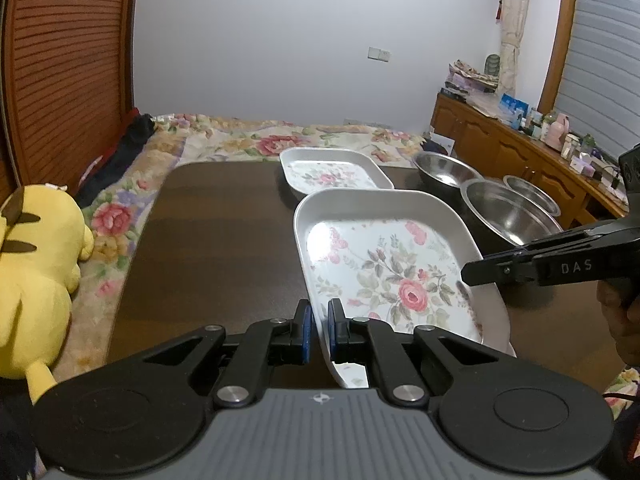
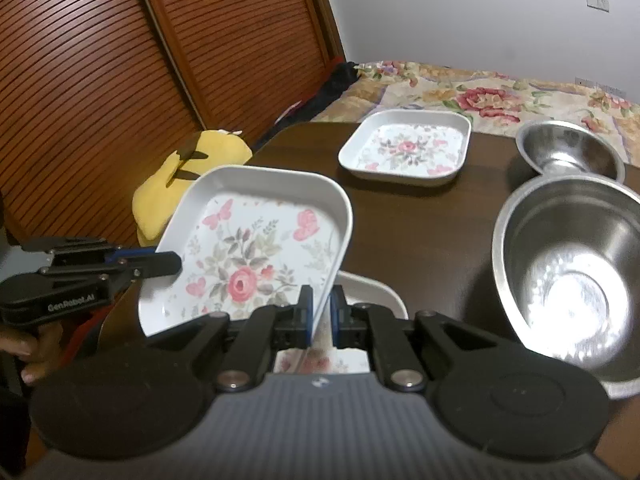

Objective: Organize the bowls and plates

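Note:
A white square plate with a rose print (image 1: 384, 264) (image 2: 256, 240) hangs tilted above the dark table (image 1: 208, 240). My left gripper (image 1: 318, 314) (image 2: 176, 265) is shut on its left rim. My right gripper (image 2: 322, 300) (image 1: 466, 274) is shut on the opposite rim. Under the held plate, the rim of another white plate (image 2: 376, 292) shows on the table. A matching floral plate (image 1: 332, 172) (image 2: 404, 152) lies flat at the far end. Three steel bowls (image 1: 508, 216) (image 2: 568, 280) stand to the right, the farthest (image 1: 440, 170) (image 2: 568, 152) beside the far plate.
A yellow plush toy (image 1: 36, 280) (image 2: 192, 184) lies on the floral bed cover (image 1: 240, 140) left of the table. Brown louvred doors (image 2: 100, 80) rise behind it. A cluttered wooden sideboard (image 1: 520, 148) runs along the right wall. A hand (image 2: 36, 348) holds the left gripper's handle.

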`<state>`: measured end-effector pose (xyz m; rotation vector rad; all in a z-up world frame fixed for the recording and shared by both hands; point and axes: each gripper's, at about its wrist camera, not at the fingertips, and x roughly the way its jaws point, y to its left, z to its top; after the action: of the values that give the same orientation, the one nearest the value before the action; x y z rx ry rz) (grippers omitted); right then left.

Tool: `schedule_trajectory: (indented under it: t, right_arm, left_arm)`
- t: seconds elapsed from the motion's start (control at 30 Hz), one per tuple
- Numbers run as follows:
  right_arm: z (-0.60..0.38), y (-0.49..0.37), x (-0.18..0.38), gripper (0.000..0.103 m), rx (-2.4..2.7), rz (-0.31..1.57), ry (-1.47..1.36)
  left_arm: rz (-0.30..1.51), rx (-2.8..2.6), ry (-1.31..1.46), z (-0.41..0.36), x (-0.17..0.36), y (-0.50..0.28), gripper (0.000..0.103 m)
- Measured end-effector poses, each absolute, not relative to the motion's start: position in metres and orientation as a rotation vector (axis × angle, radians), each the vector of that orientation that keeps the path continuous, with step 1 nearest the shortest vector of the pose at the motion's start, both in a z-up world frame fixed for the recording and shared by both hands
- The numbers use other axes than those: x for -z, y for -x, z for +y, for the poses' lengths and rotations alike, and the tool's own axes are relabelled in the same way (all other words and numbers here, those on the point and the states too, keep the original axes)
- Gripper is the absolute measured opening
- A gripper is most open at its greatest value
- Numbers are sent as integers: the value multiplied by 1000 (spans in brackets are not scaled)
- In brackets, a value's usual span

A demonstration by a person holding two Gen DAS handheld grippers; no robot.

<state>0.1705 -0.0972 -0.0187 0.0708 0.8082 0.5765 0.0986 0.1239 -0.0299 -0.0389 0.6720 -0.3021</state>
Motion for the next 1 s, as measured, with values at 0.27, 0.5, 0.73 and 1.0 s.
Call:
schedule_trajectory:
  t: [0.27, 0.5, 0.73, 1.0]
  right_arm:
    - [-111, -155, 25, 10, -549, 800, -84]
    - [-118, -143, 36, 10, -506, 797, -94]
    - [-124, -140, 46, 10, -476, 809, -134]
    - [-125, -135, 49, 10, -461, 774, -153]
  left_arm:
    - [704, 323, 49, 111, 43, -94, 10]
    - [707, 333, 48, 104, 46, -94, 10]
    - [700, 320, 5, 97, 46, -96, 10]
    - [722, 297, -13, 93, 57, -98, 10]
